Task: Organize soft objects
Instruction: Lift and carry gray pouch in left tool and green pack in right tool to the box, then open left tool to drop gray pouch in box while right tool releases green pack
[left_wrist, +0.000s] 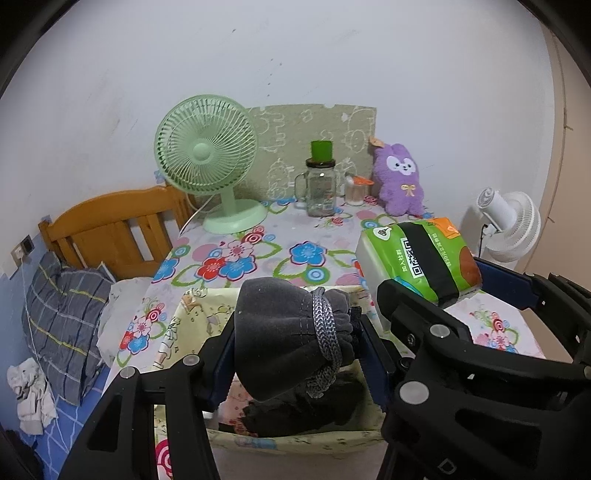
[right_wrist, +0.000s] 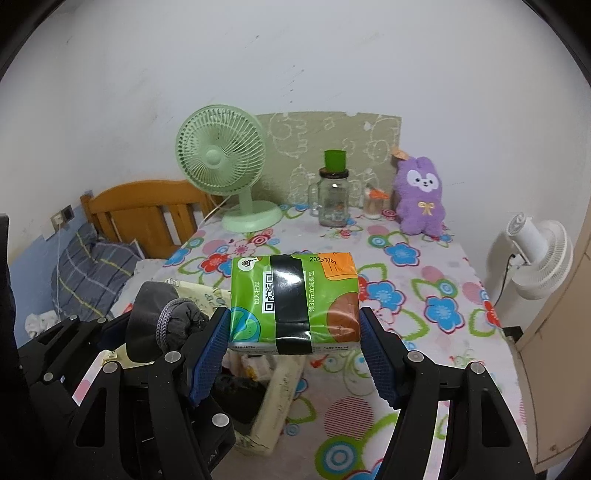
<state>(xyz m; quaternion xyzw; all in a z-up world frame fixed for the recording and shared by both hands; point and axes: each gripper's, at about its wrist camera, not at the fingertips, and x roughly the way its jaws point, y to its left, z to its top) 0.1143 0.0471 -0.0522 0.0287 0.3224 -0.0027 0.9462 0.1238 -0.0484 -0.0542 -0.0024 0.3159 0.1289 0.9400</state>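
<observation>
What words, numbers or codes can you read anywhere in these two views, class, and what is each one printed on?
"20251101": date stamp on the orange corner of the green tissue pack.
"加入社群": beside the QR code on the pack.
"领30元立减券包": on the other side of the black tape.
QR code: half hidden by tape.
Fine print along the pack's lower edge: too small to read.
Glass jar: print too blurred.

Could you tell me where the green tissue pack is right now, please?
The green tissue pack is held between the right tongs, centre of the right wrist view, above the floral table, right of the grey pouch.
</observation>
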